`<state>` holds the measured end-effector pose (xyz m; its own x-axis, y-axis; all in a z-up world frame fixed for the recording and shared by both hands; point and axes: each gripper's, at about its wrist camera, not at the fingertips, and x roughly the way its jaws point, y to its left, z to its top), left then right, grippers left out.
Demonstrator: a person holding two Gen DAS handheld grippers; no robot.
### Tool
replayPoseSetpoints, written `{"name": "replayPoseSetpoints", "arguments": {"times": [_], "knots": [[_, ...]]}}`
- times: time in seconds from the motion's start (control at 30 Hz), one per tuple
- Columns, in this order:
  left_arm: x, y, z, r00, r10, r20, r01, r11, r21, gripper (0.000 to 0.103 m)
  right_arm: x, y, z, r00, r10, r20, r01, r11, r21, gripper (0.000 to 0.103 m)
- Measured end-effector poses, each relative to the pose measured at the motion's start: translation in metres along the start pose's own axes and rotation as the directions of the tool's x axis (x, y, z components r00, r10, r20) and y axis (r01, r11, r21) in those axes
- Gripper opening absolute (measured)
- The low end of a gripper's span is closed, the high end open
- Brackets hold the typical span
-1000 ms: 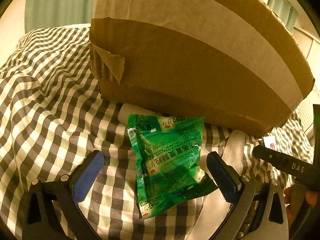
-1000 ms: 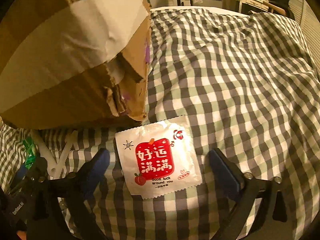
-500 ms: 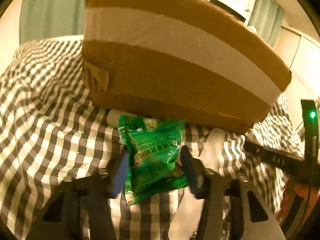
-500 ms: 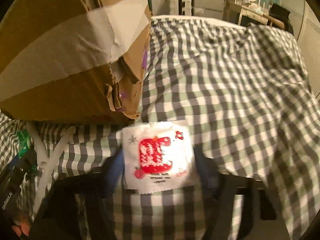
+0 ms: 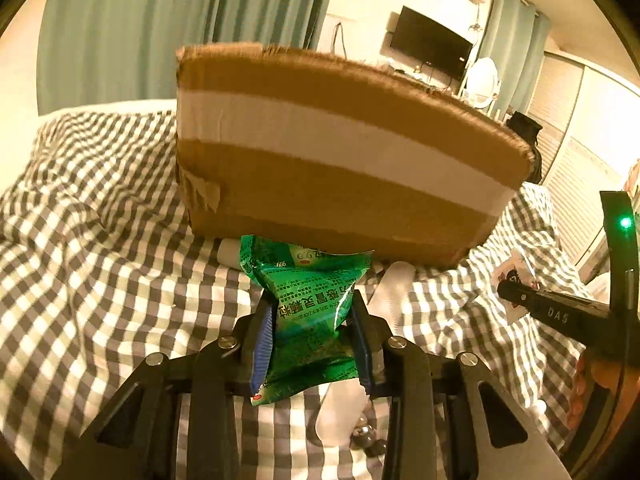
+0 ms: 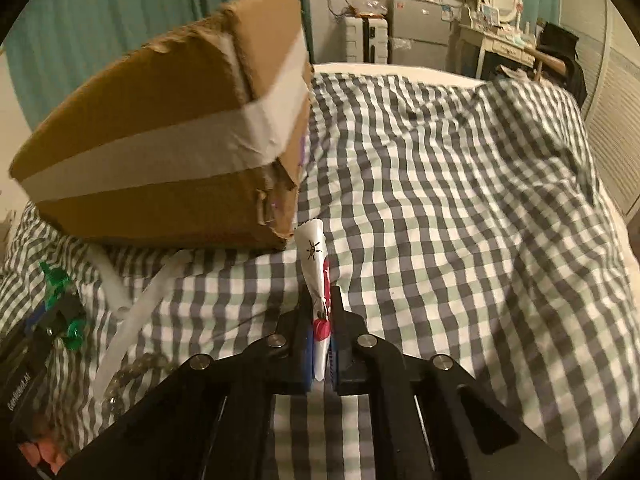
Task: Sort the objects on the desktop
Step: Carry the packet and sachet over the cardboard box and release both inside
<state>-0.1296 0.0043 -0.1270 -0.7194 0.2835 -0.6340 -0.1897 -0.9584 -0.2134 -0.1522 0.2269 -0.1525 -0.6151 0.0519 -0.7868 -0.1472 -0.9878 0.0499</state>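
Observation:
In the left wrist view a crumpled green packet [image 5: 308, 280] with printed text sits between my blue pads. My left gripper [image 5: 312, 308] is closing on it, pinches it at the sides and holds it just above the checked cloth [image 5: 100, 220]. In the right wrist view my right gripper [image 6: 322, 312] is shut on a white sachet [image 6: 314, 252] with a red label. The sachet stands folded on edge between the pads. A taped cardboard box [image 5: 340, 152] stands close behind both packets, and its torn corner [image 6: 280, 200] is just left of the sachet.
White plastic strips [image 6: 136, 312] and a metal chain [image 6: 132, 372] lie on the cloth between the grippers, in front of the box. The checked cloth [image 6: 440, 200] stretches out rumpled to the right. Curtains, a television and a dresser stand far behind.
Both grippers have gone from wide open to closed on their packets and risen. The green packet is squeezed narrow, and the white sachet has folded from flat to upright.

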Motion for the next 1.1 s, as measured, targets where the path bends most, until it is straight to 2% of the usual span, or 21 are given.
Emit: {"name": "replayPoseSetpoints", "arguments": {"times": [0.27, 0.37, 0.6, 0.87, 1.1], "knots": [[-0.029, 0.012, 0.007, 0.999, -0.017, 0.044, 0.017, 1.000, -0.018, 0.035, -0.043, 0.021, 0.003, 0.996, 0.071, 0.056, -0.072, 0.997, 0.015, 0.005], [-0.042, 0.016, 0.010, 0.997, -0.030, 0.066, 0.031, 0.999, -0.014, 0.035, -0.046, 0.018, 0.006, 0.993, 0.093, 0.077, -0.094, 0.996, 0.006, 0.005], [-0.076, 0.008, 0.019, 0.992, -0.043, 0.116, 0.043, 0.999, 0.005, 0.035, -0.086, 0.021, -0.001, 0.981, 0.152, 0.123, -0.152, 0.988, -0.011, 0.005], [-0.097, -0.003, 0.031, 0.991, -0.041, 0.128, 0.040, 0.999, 0.010, 0.035, -0.128, 0.029, 0.006, 0.961, 0.210, 0.178, -0.205, 0.978, -0.047, 0.005], [-0.109, -0.010, 0.068, 0.985, -0.042, 0.166, 0.040, 0.999, 0.018, 0.035, -0.154, 0.042, 0.035, 0.940, 0.251, 0.232, -0.234, 0.967, -0.102, 0.005]]}}
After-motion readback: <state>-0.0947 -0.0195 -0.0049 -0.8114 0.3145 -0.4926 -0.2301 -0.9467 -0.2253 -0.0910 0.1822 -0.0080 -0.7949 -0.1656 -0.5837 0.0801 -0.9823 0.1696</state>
